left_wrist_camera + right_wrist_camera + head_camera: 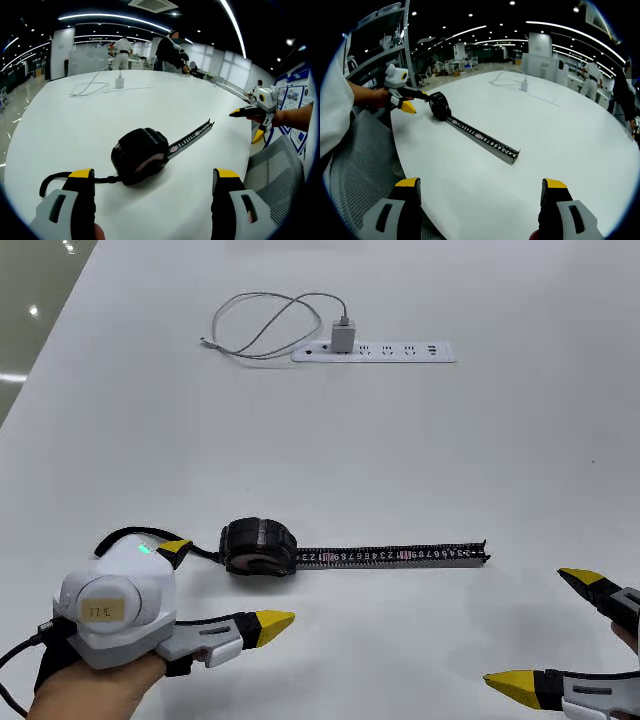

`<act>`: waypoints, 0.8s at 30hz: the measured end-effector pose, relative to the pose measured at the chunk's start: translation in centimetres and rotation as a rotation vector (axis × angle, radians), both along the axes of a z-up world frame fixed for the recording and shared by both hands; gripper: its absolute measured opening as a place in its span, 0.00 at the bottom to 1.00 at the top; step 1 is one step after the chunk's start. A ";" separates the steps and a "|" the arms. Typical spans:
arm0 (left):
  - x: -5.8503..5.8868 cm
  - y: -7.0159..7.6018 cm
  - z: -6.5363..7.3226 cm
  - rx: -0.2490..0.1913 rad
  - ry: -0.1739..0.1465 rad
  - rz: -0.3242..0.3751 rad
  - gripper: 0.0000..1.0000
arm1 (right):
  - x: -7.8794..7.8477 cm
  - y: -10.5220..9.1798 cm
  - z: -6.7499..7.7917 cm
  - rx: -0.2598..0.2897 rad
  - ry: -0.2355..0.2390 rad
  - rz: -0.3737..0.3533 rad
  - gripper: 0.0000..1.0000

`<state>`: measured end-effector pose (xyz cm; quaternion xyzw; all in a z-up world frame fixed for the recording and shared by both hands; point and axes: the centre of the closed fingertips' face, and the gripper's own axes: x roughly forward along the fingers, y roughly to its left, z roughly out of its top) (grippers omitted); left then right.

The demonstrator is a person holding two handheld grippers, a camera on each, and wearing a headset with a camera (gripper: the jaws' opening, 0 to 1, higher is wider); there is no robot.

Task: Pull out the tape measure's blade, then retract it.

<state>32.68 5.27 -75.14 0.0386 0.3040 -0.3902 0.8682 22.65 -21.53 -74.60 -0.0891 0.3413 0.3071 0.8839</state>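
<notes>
A black tape measure [258,547] lies on the white table [400,440], its blade [395,556] pulled out flat to the right and ending in a hook [483,551]. A black wrist strap [125,536] loops off the case's left side. My left gripper [225,585] is open just left of and nearer than the case, not touching it. In the left gripper view the case [140,155] sits just ahead of the open jaws. My right gripper [545,630] is open, nearer than the blade's end. The right gripper view has the blade [482,138] running away toward the case [440,106].
A white power strip [385,351] with a plugged charger [343,337] and a looped cable [260,325] lies at the back of the table. The table's edge runs along the far left. A grey mesh chair [280,165] stands close by. People stand in the background [170,50].
</notes>
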 end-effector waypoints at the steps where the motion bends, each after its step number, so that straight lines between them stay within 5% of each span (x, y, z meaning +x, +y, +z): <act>1: 0.1 -0.2 0.0 -0.001 -0.002 0.001 0.96 | 0.0 0.0 0.0 -0.001 0.000 0.000 0.99; 24: 0.5 -2.8 -0.1 -0.032 0.014 0.018 0.95 | 0.4 -0.6 -0.3 0.006 -0.004 -0.009 0.99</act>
